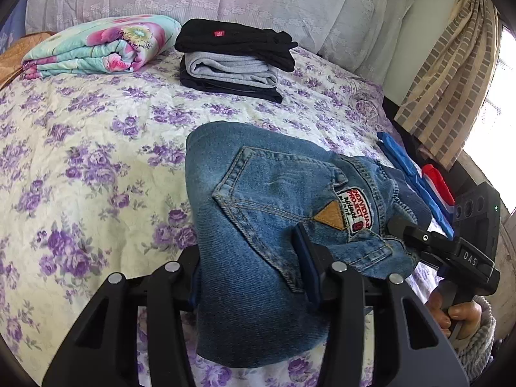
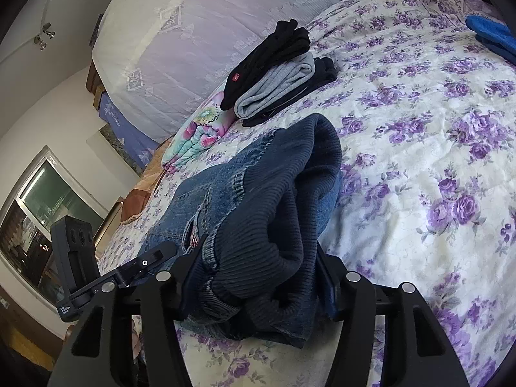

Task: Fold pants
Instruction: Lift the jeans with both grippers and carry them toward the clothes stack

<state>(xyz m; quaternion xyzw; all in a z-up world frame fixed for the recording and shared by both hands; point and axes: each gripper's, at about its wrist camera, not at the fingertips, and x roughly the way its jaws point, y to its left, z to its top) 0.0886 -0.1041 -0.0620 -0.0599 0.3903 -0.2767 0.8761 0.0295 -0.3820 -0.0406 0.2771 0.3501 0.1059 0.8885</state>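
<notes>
Folded blue jeans (image 1: 258,225) with a back pocket and an embroidered patch lie on the floral bedspread (image 1: 80,161). My left gripper (image 1: 251,277) is shut on the folded bundle's near end. My right gripper (image 2: 258,283) is shut on the jeans' (image 2: 251,200) dark ribbed waistband end, with fabric bunched between its fingers. In the left wrist view the right gripper (image 1: 416,242) clamps the jeans' right side. In the right wrist view the left gripper (image 2: 145,264) shows at the jeans' left side.
A stack of folded black and grey pants (image 1: 232,58) sits further back on the bed, also in the right wrist view (image 2: 283,77). A folded floral quilt (image 1: 100,45) lies to its left. Blue and red cloths (image 1: 416,177) lie at the bed's right edge by a curtain (image 1: 451,80).
</notes>
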